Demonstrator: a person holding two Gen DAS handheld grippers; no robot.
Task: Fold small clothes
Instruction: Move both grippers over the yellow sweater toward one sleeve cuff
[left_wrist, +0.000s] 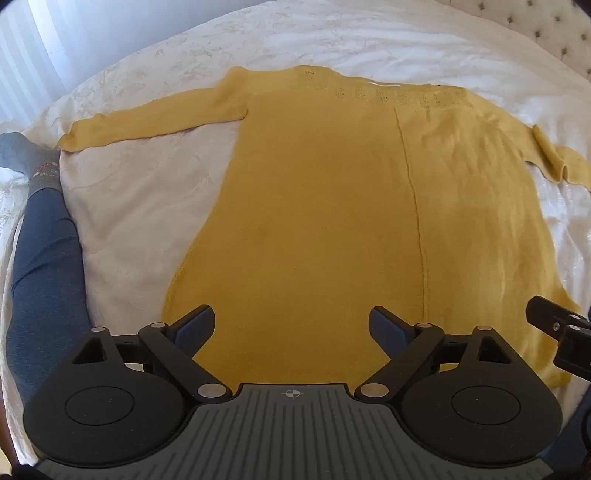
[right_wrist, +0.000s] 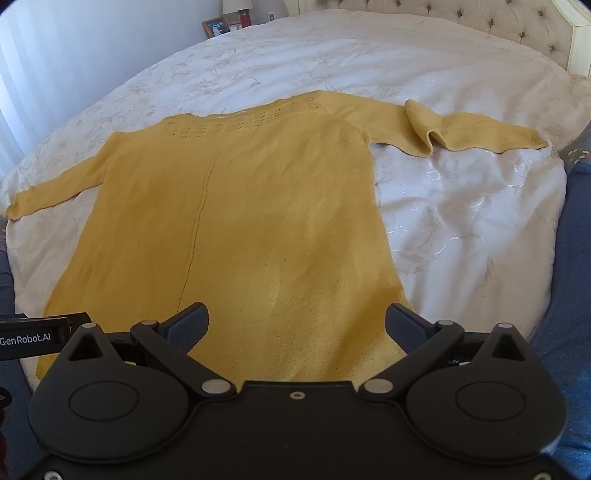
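Sweater (left_wrist: 314, 206), mustard yellow and knitted, lies flat ahead of both your grippers, hem nearest the jaws, neckline farthest, on the white bedspread (right_wrist: 461, 221). No fold shows yet, so the whole job looks still ahead of you. Its left sleeve (left_wrist: 147, 125) stretches straight out; its right sleeve (right_wrist: 443, 129) carries a raised kink midway that, I judge, needs smoothing first. Your left gripper (left_wrist: 291, 325) and right gripper (right_wrist: 297, 321) both hover over the hem with jaws spread wide, nothing between them. A denim leg (left_wrist: 40, 258) and grey sock (left_wrist: 26, 155) rest beside the left jaws.
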